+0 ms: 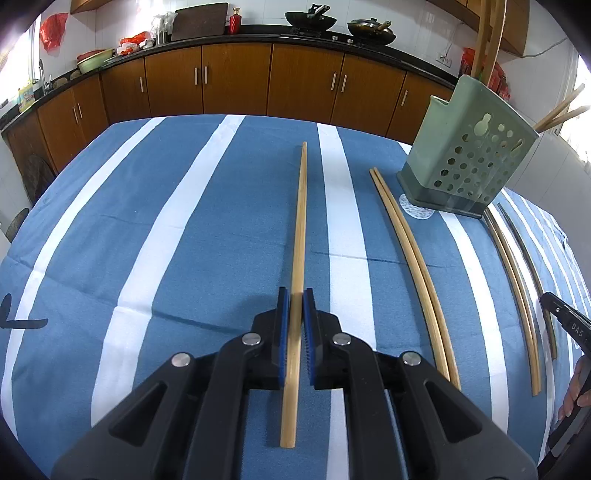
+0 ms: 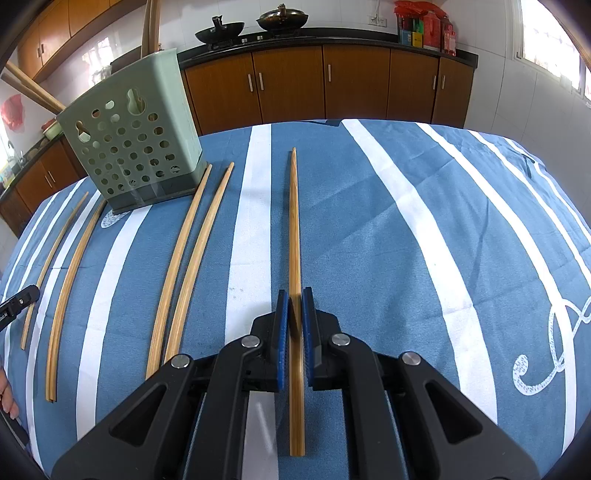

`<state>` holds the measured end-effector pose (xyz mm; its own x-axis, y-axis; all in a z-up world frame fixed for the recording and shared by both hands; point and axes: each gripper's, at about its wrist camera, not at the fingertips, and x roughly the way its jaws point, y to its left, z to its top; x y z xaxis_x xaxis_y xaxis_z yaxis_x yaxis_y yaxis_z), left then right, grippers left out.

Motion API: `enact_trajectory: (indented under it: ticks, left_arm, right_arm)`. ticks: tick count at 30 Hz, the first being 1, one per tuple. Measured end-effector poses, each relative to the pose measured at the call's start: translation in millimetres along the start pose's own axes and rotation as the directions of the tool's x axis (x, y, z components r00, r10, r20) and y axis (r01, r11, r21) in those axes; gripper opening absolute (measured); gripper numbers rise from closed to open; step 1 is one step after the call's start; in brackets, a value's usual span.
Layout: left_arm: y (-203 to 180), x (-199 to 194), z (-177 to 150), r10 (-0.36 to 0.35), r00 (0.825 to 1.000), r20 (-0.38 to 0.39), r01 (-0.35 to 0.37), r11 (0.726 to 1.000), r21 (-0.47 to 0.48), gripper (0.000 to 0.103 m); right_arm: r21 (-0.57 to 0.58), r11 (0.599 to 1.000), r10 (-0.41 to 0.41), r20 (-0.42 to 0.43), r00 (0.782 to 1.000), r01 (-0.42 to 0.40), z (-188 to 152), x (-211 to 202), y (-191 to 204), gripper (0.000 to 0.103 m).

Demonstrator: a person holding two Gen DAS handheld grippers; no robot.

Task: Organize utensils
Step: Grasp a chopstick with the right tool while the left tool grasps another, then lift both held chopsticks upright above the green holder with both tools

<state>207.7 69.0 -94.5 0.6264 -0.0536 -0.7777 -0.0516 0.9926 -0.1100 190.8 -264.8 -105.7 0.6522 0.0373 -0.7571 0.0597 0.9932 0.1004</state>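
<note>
I can read only one bit of writing. In my left view, the letters "DAS" stand in white on my other gripper (image 1: 570,325), the black one poking in at the right edge. More letters come after them, but they are cut off. In my right view, tiny white writing sits on the black gripper (image 2: 16,304) at the left edge, too small to read.

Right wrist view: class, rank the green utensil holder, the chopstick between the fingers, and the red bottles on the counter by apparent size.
1. Chopstick, longest; nearness exaggerates it.
2. Green utensil holder.
3. Red bottles, smallest; distance shrinks them.
</note>
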Motion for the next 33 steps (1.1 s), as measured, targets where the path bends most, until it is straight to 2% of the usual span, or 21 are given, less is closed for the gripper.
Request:
enact_trajectory:
  ticks: [21, 25, 33]
  left_arm:
    - [-0.6, -0.5, -0.9, -0.006, 1.0, 0.001, 0.006, 1.0, -0.005, 0.011]
    - [-5.6, -3.1, -4.3, 0.015, 1.0, -0.002, -0.015, 0.999, 0.032, 0.011]
    - [-10.2, -9.4, -14.4, -0.005, 1.0, -0.003, 0.005, 0.999, 0.038, 0.009]
  right_arm:
    - [0.0, 1.0, 0.0, 0.0, 1.0, 0.0, -0.1, -0.2, 0.8, 0.009]
    - [-0.006, 1.0, -0.003, 0.0, 1.0, 0.003, -3.0, -3.0, 1.7, 0.009]
    - [0.012, 1.0, 0.025, 0.001, 1.0, -0.025, -7.0, -6.4, -3.1, 0.008]
